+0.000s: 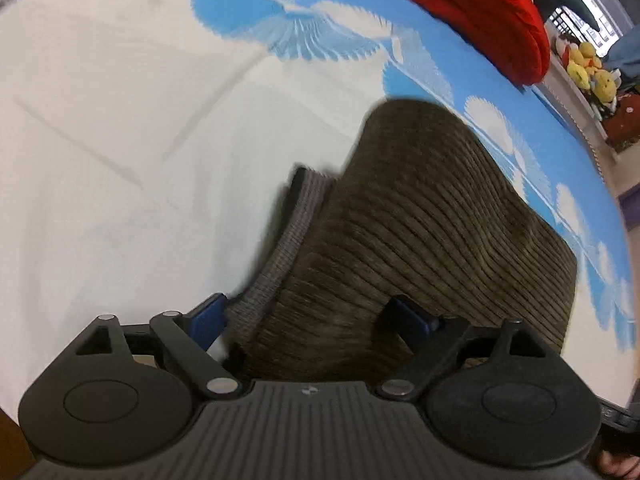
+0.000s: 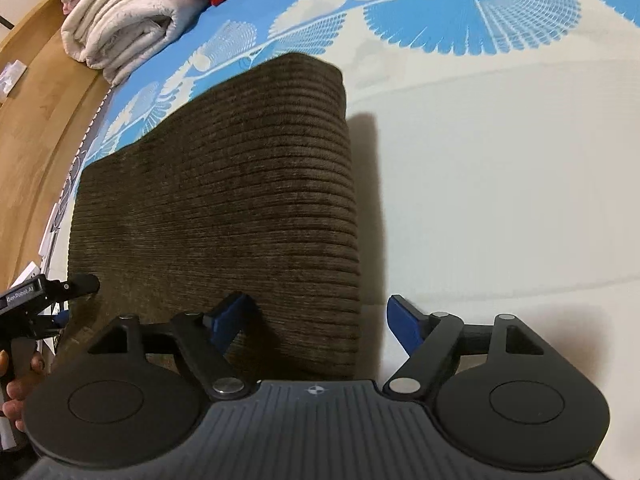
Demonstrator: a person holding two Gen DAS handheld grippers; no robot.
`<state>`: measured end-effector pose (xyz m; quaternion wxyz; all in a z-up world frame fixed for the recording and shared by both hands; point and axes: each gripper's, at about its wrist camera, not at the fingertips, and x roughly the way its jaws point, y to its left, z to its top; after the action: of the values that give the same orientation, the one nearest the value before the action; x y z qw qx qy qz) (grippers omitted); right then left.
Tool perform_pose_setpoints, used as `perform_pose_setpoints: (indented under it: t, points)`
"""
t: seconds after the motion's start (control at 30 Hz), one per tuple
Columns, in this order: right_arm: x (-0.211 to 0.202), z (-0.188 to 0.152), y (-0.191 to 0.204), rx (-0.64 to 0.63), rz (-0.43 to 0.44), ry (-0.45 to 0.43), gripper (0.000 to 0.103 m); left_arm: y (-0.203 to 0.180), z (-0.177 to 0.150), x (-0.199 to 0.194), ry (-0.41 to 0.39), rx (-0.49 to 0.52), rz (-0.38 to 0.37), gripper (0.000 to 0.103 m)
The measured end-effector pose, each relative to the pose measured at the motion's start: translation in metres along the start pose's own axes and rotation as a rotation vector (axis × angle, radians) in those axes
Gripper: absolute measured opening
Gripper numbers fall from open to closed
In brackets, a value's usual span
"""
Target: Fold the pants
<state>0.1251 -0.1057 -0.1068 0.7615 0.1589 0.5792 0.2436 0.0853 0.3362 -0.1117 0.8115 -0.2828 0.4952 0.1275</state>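
Pants [image 1: 420,240]: brown corduroy, folded into a thick block on the bedsheet [image 1: 120,140], and I see them from both wrists.
Left gripper [image 1: 316,316]: I have the blue-padded fingers [image 1: 210,318] spread wide, one on each side of the near end of the fabric; nothing is pinched.
Right gripper [image 2: 320,316]: jaws wide apart too; its left finger [image 2: 234,316] lies over the near edge of the corduroy and its right finger [image 2: 404,320] is above bare sheet just beside the fold's right edge.
Waistband [image 1: 296,220]: grey ribbed band, I see it poking out from under the brown layer on the left side of the left wrist view.
Left tool from the right wrist: black body at the far left of the frame, held by my hand [image 2: 16,380], its tip at the pants' left edge.
Sheet pattern: white near me, blue with white fan shapes beyond the pants.
Red blanket [image 1: 472,12]: on the bed, well beyond the pants.
White towels [image 2: 120,16]: a folded stack at the bed's far left corner.
Plush toys [image 1: 588,68]: yellow, off the bed at the right.
Floor [image 2: 36,100]: wood, left of the bed.
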Motion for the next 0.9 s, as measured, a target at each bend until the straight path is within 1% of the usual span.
perform_pose_setpoints:
  t: [0.03, 0.07, 0.1, 0.13, 0.17, 0.2, 0.27, 0.33, 0.43, 0.47, 0.57, 0.63, 0.67, 0.7, 0.73, 0.77, 0.8, 0.83, 0.9]
  points:
    - [0.002, 0.000, 0.002, -0.007, -0.001, -0.005, 0.076, -0.003, -0.001, 0.001, 0.000, 0.023, 0.008, 0.088]
    - [0.002, 0.001, 0.004, -0.018, 0.006, -0.011, 0.060, -0.009, -0.004, 0.000, -0.011, 0.058, 0.019, 0.081]
    - [0.001, 0.001, 0.005, -0.032, 0.014, -0.019, 0.053, -0.015, -0.005, -0.002, -0.026, 0.090, 0.031, 0.074]
    - [-0.003, 0.001, 0.007, -0.049, 0.014, -0.039, 0.038, -0.019, -0.006, -0.004, -0.041, 0.106, 0.040, 0.070]
    - [-0.008, 0.001, 0.009, -0.064, 0.030, -0.059, 0.021, -0.024, -0.007, -0.008, -0.063, 0.118, 0.046, 0.061]
    - [-0.014, 0.002, 0.010, -0.078, 0.048, -0.079, 0.018, -0.029, -0.008, -0.012, -0.084, 0.131, 0.045, 0.053]
    - [-0.031, 0.005, 0.011, -0.116, 0.049, -0.133, 0.016, -0.041, -0.010, -0.017, -0.107, 0.140, 0.003, 0.047]
    - [-0.051, 0.010, 0.002, -0.107, 0.024, -0.168, 0.016, -0.060, -0.014, -0.018, -0.102, 0.150, -0.052, 0.046]
    - [-0.084, 0.021, -0.026, -0.069, -0.041, -0.193, 0.016, -0.109, -0.023, -0.011, -0.088, 0.219, -0.110, 0.045]
    - [-0.096, 0.025, -0.036, -0.067, -0.064, -0.209, 0.015, -0.130, -0.028, -0.009, -0.088, 0.241, -0.141, 0.044]
    - [-0.139, 0.037, -0.068, -0.103, -0.157, -0.307, 0.015, -0.183, -0.041, -0.003, -0.086, 0.253, -0.236, 0.044]
    - [-0.164, 0.039, -0.094, -0.100, -0.214, -0.369, 0.015, -0.213, -0.052, 0.006, -0.067, 0.279, -0.283, 0.044]
    - [-0.171, 0.039, -0.107, -0.106, -0.252, -0.388, 0.016, -0.226, -0.057, 0.010, -0.052, 0.301, -0.286, 0.045]
    - [-0.176, 0.039, -0.118, -0.115, -0.314, -0.398, 0.018, -0.237, -0.061, 0.013, -0.054, 0.333, -0.259, 0.045]
    - [-0.177, 0.038, -0.128, -0.107, -0.391, -0.399, 0.024, -0.248, -0.068, 0.014, -0.083, 0.397, -0.197, 0.045]
    - [-0.178, 0.036, -0.137, -0.091, -0.457, -0.398, 0.029, -0.255, -0.074, 0.014, -0.106, 0.448, -0.155, 0.044]
    - [-0.181, 0.035, -0.144, -0.086, -0.500, -0.402, 0.029, -0.258, -0.077, 0.013, -0.125, 0.483, -0.142, 0.044]
    - [-0.185, 0.033, -0.150, -0.091, -0.501, -0.411, 0.029, -0.258, -0.079, 0.010, -0.139, 0.505, -0.161, 0.044]
    - [-0.195, 0.028, -0.156, -0.094, -0.446, -0.419, 0.029, -0.259, -0.086, -0.003, -0.169, 0.561, -0.277, 0.044]
